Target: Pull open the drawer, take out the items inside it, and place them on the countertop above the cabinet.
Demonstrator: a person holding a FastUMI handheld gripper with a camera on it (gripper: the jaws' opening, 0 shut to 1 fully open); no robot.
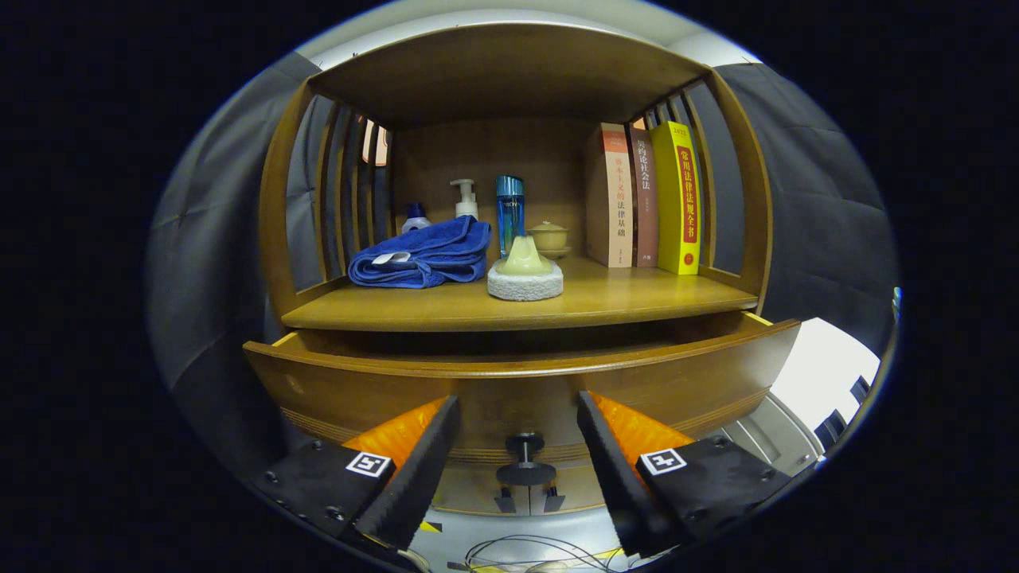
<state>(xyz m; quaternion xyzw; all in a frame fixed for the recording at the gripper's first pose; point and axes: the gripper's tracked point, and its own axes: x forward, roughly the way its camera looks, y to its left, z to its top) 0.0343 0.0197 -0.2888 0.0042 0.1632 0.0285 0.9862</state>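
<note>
Cabinet [517,72]: a wooden unit with slatted sides filled the middle of the frame, its top board arching across the upper part.
Countertop [637,298]: the wooden shelf surface ran across the centre of the frame, just above the drawer.
Drawer [517,382]: pulled out toward the camera, its curved front spanned the lower middle of the frame; its inside was hidden in shadow.
Gripper [517,469]: at the bottom of the frame, jaws spread wide and holding nothing, either side of the drawer's knob.
Books [645,199]: three stood upright at the right end of the countertop, touching each other.
Towel [426,255]: a blue folded cloth lay on the left part of the countertop.
Sponge [525,274]: a round white pad with a pale cone-shaped top sat on the countertop at centre, just right of the towel.
Bottles [509,207]: a blue one stood behind the sponge, a white pump one behind the towel.
Cup [549,236]: a small lidded one on a saucer stood between the blue bottle and the books.
Knob [524,458]: a dark round pull on the drawer front, between the fingers.
</note>
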